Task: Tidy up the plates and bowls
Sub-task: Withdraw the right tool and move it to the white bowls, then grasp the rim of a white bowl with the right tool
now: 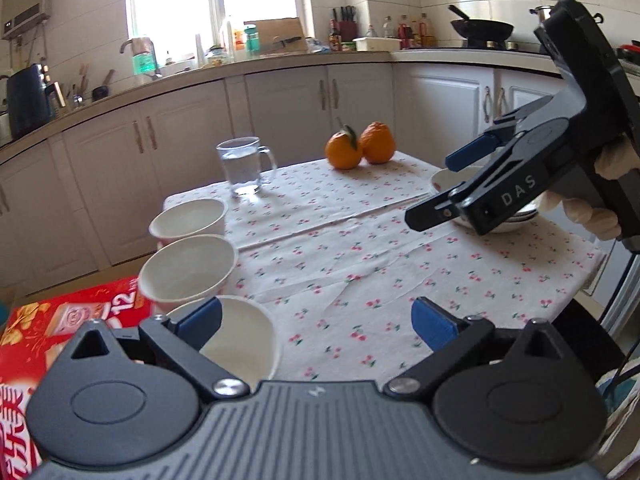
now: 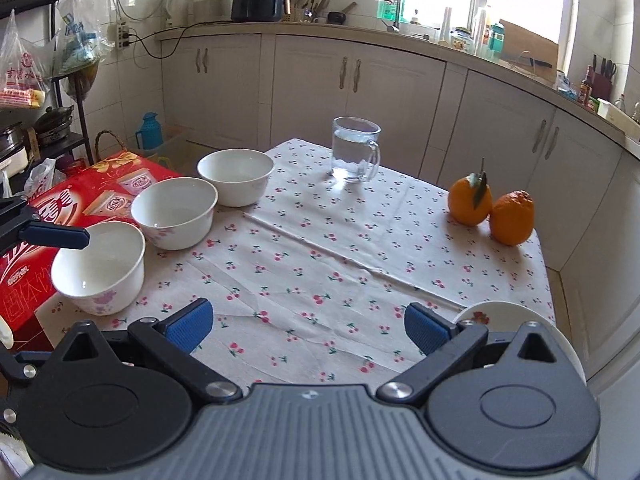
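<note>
White cloth (image 2: 320, 248) over the bench, sprinkled all over with little red cherries on green stems, and three white bowls down the left of the frame, the nearest bowl (image 2: 98, 268) showing a pink flower print on its side. Two bright oranges (image 2: 490, 210) at the right with a green leaf, a clear glass mug (image 2: 355, 150) up centre. Bright red box (image 2: 72, 204) with gold and white print at left; each black hand-held gripper (image 2: 308, 328) wears blue pads.

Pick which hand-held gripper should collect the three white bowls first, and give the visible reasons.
Left. The left hand-held gripper is open, with one finger already at the nearest white ceramic bowl of the row. The right hand-held gripper, also open, sits over the stacked white plates on the opposite side.
</note>
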A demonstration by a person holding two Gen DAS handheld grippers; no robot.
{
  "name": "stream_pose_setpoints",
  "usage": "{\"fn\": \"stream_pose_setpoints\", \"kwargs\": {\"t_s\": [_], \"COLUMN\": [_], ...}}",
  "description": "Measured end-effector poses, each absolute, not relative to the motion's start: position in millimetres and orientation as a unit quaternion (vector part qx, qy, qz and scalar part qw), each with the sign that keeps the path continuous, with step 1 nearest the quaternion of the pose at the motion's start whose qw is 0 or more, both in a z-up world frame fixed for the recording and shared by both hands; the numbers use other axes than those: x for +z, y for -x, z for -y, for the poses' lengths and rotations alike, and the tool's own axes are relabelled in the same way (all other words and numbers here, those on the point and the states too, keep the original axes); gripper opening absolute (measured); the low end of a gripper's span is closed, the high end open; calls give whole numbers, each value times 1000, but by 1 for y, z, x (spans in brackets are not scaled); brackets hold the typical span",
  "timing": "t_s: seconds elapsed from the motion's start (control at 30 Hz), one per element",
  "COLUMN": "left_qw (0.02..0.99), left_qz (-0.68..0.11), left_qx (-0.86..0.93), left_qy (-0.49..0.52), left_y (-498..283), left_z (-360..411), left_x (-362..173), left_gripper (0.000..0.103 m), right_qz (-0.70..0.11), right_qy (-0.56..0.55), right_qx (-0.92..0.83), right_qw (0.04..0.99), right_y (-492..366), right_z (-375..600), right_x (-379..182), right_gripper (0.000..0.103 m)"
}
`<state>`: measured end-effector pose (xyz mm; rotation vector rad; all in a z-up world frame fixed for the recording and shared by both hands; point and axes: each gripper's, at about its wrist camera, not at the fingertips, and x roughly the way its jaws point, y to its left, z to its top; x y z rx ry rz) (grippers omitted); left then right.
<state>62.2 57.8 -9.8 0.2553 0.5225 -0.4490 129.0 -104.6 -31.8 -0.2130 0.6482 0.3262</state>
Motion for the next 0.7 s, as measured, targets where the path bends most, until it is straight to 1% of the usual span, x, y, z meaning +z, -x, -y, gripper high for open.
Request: {"fn": "stream_pose_setpoints", "kwargs": {"t_s": [0.2, 0.43, 0.53, 0.67, 0.7], "left_qw": [934, 928, 925, 921, 920], "left_qz": [-283, -307, -311, -316, -316], "left_qx": [-173, -164, -173, -185, -188], "left_qy": [-130, -135, -132, -134, -134], "left_y": [-61, -73, -81, -87, -89], "left_z": [-98, -119, -121, -123, -123], "left_x": [-24, -44, -49, -53, -54], "left_gripper": [101, 101, 100, 97, 97], "right_qz": [-316, -326, -334, -356, -362], "right_qy": [128, 131, 135, 125, 121], "right_qx": [200, 255, 273, 296, 301], "right_qw": [919, 901, 892, 877, 874], "right_y": [-133, -145, -154, -171, -175], "right_z": [62, 20, 4, -12, -16], "right_x": [-35, -38, -42, -51, -53], "right_gripper": [103, 102, 96, 82, 80]}}
